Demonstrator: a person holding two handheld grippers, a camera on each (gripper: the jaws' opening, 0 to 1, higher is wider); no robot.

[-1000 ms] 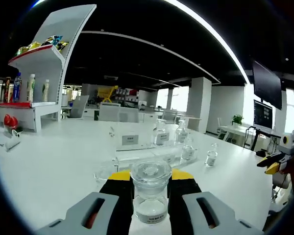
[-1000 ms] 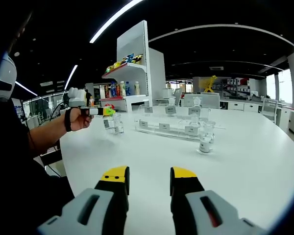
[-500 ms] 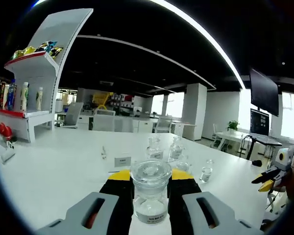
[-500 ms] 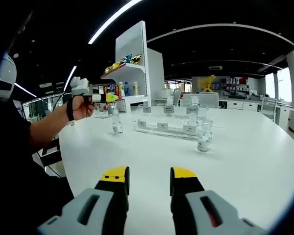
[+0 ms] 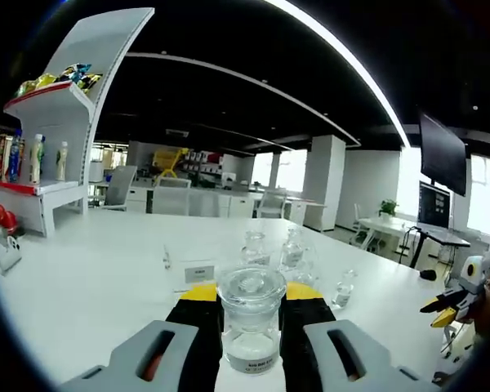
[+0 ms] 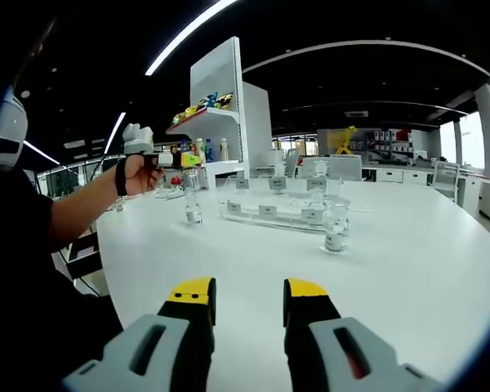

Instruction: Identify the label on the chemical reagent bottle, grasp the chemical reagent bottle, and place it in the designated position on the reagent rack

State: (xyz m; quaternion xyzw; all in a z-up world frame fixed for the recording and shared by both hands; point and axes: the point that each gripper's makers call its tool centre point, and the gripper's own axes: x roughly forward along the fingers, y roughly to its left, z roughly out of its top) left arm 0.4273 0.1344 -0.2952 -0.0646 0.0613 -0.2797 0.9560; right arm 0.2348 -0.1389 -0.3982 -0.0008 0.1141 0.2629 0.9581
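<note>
A clear glass reagent bottle with a round stopper and a small white label stands upright between my left gripper's yellow-tipped jaws, which are shut on it. It is held in the air above the white table. Beyond it lies the clear reagent rack with white label cards and a few bottles on it. In the right gripper view, a person's hand holds that left gripper up at the left, above the rack. My right gripper hovers open over the table with nothing between its fingers.
One small bottle stands on the table left of the rack, and another at its right end. A tall white shelf unit with drinks and snacks rises behind. The person's arm reaches across the left. The right gripper shows at the far right.
My left gripper has risen with the bottle in it, so the rack sits lower and farther off in its view. The right gripper has stayed put, still open.
</note>
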